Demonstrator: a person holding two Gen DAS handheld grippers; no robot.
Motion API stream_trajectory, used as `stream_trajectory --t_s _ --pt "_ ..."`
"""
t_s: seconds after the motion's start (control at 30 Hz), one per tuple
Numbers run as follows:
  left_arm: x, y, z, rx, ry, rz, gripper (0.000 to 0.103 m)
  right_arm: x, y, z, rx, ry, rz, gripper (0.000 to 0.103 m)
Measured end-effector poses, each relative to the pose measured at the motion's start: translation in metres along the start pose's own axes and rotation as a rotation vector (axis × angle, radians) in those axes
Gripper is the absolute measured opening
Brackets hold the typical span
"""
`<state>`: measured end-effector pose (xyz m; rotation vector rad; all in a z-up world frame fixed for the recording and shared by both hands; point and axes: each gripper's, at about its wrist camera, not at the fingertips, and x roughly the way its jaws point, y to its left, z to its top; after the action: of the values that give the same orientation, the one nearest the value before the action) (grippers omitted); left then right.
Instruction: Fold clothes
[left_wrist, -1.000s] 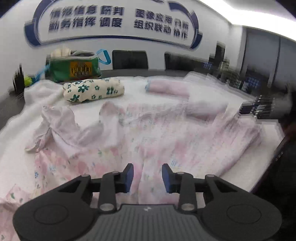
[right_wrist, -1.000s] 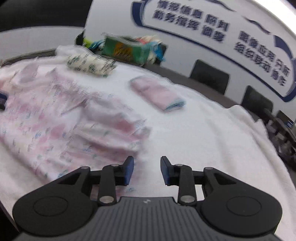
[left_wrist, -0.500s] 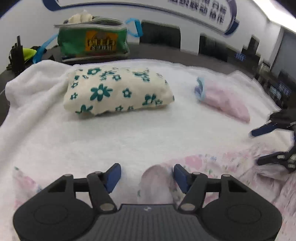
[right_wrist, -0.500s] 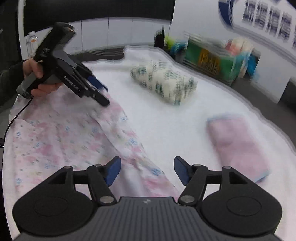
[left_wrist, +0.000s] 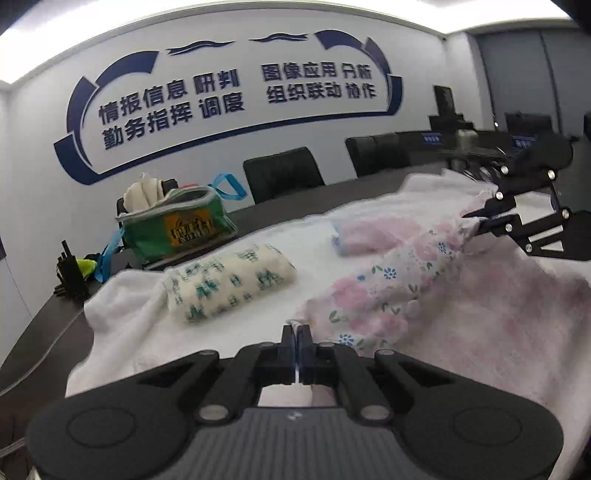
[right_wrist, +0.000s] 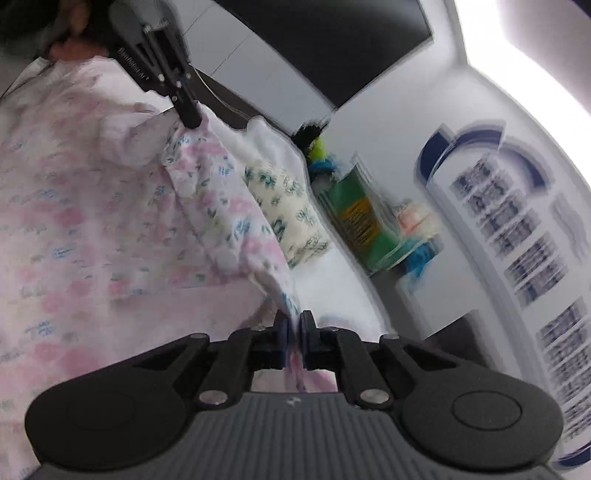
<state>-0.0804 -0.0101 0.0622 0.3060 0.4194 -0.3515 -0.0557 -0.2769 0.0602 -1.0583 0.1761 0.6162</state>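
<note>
Pinching floral garment (left_wrist: 399, 295) edge, left tool (left_wrist: 296, 334) and right tool (right_wrist: 292, 325) both clamped, white towel (left_wrist: 155, 295) bare beside it

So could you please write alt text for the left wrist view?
The left gripper is shut on an edge of a pink floral garment, and the right gripper pinches its far end. Behind, on a white towel, lie two folded bundles beside a green bag.

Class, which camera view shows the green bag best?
The left wrist view: the green bag is sharp and whole, standing upright behind the white towel, its orange label visible. In the right wrist view the bag is motion-blurred and tilted.
</note>
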Motion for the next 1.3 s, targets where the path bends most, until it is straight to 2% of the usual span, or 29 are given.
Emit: stream_trajectory --t_s 0.07,0.13,0.2,0.23,0.27,0.3,0.33,0.37,0.4,0.47,0.5,0.57,0.63,0.67,0.7,0.77,0.87,0.97,1.07,1.13,1.17,1.2,1.23,1.27,1.3 --pt "-0.014 -0.019 -0.028 0.025 0.053 -0.062 0.0 -0.023 0.029 -0.002 -0.067 0.052 0.044 0.006" --pt "-0.02 -0.029 -0.052 0.048 0.107 -0.089 0.001 -0.042 0.052 -0.005 -0.104 0.111 0.087 0.008" --pt "-0.033 -0.029 -0.066 0.04 0.105 -0.106 0.01 -0.053 0.052 -0.009 -0.046 0.162 0.151 0.013" --pt "-0.042 -0.025 -0.068 0.023 0.098 -0.112 0.011 -0.06 0.048 -0.01 -0.007 0.176 0.191 0.017" --pt "-0.052 -0.02 -0.066 0.003 0.079 -0.128 0.013 -0.068 0.041 -0.011 0.034 0.172 0.227 0.027" --pt "-0.062 -0.015 -0.063 -0.017 0.039 -0.152 0.022 -0.076 0.032 -0.009 0.075 0.14 0.24 0.041" --pt "-0.071 -0.01 -0.06 -0.036 -0.001 -0.175 0.028 -0.083 0.022 -0.008 0.114 0.101 0.243 0.046" --pt "-0.081 -0.005 -0.056 -0.055 -0.042 -0.198 0.044 -0.09 0.012 -0.006 0.153 0.062 0.245 0.049" --pt "-0.09 -0.001 -0.053 -0.069 -0.081 -0.22 0.056 -0.092 0.003 -0.004 0.189 0.029 0.256 0.049" --pt "-0.09 -0.012 -0.042 0.01 -0.138 -0.225 0.058 -0.08 -0.006 0.002 0.205 -0.002 0.286 0.05" --pt "-0.081 -0.022 -0.039 0.065 -0.142 -0.216 0.058 -0.07 -0.005 0.004 0.192 0.004 0.313 0.051" --pt "-0.061 -0.043 -0.039 0.143 -0.111 -0.209 0.057 -0.048 0.001 0.007 0.162 0.028 0.379 0.051" --pt "-0.04 -0.056 -0.044 0.2 -0.049 -0.199 0.051 -0.03 0.01 0.008 0.122 0.063 0.427 0.05" --pt "-0.03 -0.062 -0.046 0.225 -0.019 -0.193 0.047 -0.025 0.018 0.006 0.092 0.09 0.433 0.045" --pt "-0.025 -0.063 -0.049 0.224 -0.003 -0.182 0.047 -0.02 0.025 0.003 0.063 0.117 0.439 0.026" --pt "-0.017 -0.061 -0.057 0.204 0.025 -0.16 0.045 -0.019 0.033 0.002 0.06 0.15 0.405 0.001" --pt "-0.016 -0.052 -0.063 0.149 0.018 -0.175 0.045 -0.04 0.034 0.004 0.12 0.149 0.33 0.001" --pt "-0.014 -0.043 -0.064 0.108 0.026 -0.203 0.044 -0.064 0.042 0.005 0.15 0.155 0.332 0.001" --pt "-0.022 -0.028 -0.059 0.086 0.027 -0.279 0.043 -0.063 0.064 0.001 0.11 0.21 0.337 0.004" --pt "-0.04 -0.014 -0.058 0.037 -0.014 -0.321 0.044 -0.063 0.055 0.001 0.14 0.18 0.347 0.015" --pt "-0.045 -0.005 -0.054 -0.021 -0.035 -0.333 0.047 -0.065 0.047 0.002 0.185 0.148 0.348 0.03" --pt "-0.05 0.005 -0.05 -0.079 -0.056 -0.344 0.055 -0.068 0.039 0.004 0.231 0.116 0.349 0.039" --pt "-0.055 0.015 -0.045 -0.139 -0.076 -0.352 0.059 -0.063 0.032 0.006 0.31 0.093 0.333 0.04" --pt "-0.053 0.022 -0.037 -0.211 -0.085 -0.329 0.068 -0.055 0.026 0.009 0.405 0.074 0.31 0.042" --pt "-0.045 0.025 -0.027 -0.266 -0.071 -0.288 0.068 -0.047 0.019 0.012 0.5 0.055 0.286 0.048"
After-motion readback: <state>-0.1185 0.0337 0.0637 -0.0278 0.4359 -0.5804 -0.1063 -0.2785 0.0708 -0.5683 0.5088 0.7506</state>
